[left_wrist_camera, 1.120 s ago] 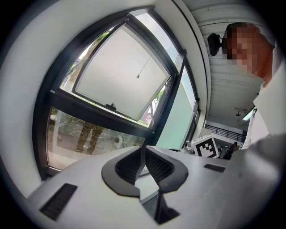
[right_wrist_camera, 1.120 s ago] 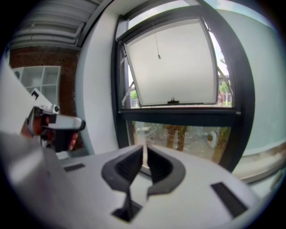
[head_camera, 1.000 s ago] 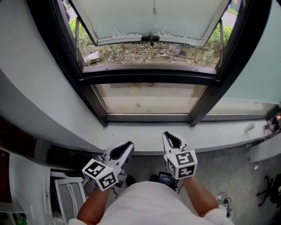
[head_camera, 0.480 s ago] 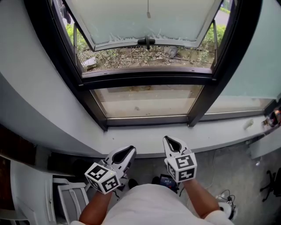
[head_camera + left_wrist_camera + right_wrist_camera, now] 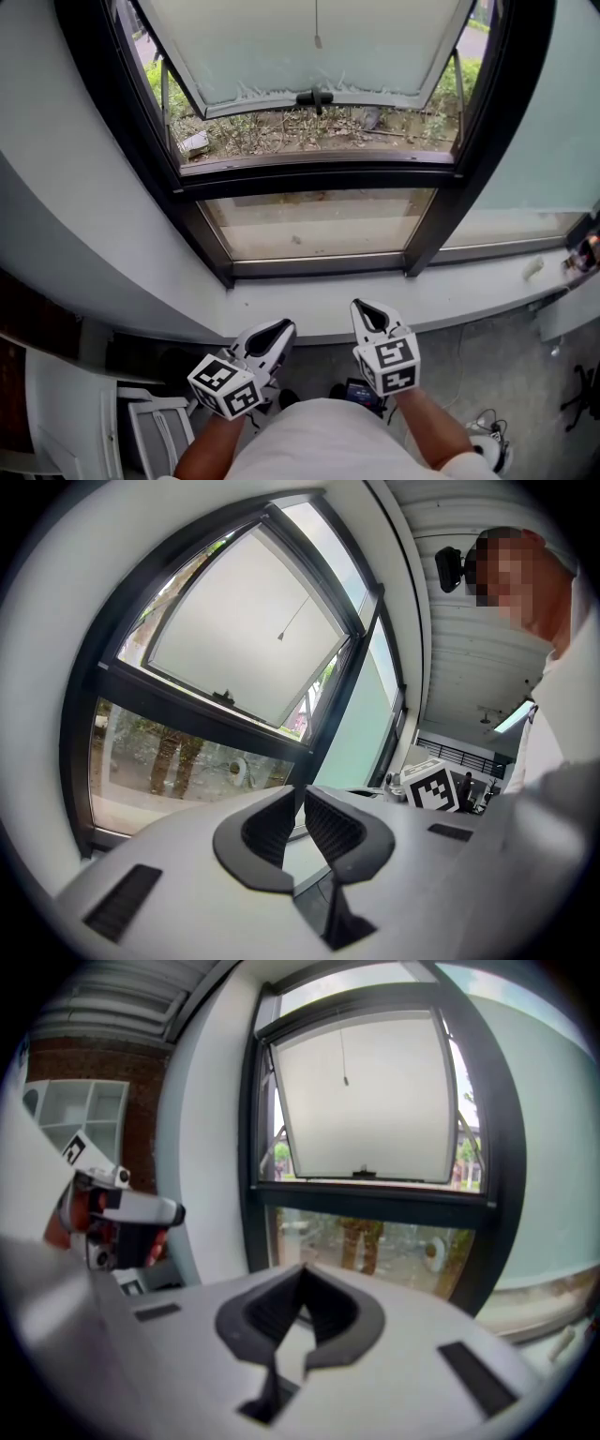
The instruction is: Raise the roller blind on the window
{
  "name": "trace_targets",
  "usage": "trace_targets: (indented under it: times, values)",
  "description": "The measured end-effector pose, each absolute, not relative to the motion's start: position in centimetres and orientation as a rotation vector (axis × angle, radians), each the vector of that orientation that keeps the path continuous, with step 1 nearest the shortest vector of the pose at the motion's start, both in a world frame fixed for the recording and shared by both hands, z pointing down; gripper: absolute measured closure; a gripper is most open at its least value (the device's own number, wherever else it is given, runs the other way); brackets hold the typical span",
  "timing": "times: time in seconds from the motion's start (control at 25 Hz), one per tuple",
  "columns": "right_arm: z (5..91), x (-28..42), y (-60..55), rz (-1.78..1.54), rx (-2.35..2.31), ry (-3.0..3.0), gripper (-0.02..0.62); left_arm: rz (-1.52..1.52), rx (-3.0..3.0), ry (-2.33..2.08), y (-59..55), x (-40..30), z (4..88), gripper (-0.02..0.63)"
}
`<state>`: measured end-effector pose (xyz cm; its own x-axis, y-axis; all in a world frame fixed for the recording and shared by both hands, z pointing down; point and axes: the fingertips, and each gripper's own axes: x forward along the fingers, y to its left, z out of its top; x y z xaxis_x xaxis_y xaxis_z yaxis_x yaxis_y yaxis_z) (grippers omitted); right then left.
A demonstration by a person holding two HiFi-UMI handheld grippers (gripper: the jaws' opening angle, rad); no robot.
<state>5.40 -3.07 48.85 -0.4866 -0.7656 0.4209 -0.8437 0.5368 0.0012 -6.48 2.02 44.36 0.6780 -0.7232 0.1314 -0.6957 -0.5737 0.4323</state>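
Pull cord [image 5: 317, 41]: hangs in front of the pale upper pane [image 5: 244, 47] of the window, well apart from both grippers; blind cloth not distinguishable from the pane.
Handling (judged): thin, light, limp; swings freely and slips in a loose pinch.
Grasp point (judged): just above the cord's end toggle.
Left hand-held gripper [image 5: 284, 324]: jaws narrowly parted, empty, below the sill [image 5: 469, 286].
Right hand-held gripper [image 5: 359, 305]: jaws just closed together, nothing between.

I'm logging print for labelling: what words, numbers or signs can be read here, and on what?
No readable text anywhere.
Black-and-white square markers on the white cubes of the left gripper and right gripper: patterns, no words.
Small dark device on the floor: any print too small to read.
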Motion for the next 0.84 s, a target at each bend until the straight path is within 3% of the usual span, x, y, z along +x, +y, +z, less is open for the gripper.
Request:
trace_targets:
  times: [0.84]
  values:
    - [46.0,5.2,-7.9,0.17,1.351,-2.445,0.574,-0.113,2.515,-1.105,-2.3,-6.5,42.1,0.555]
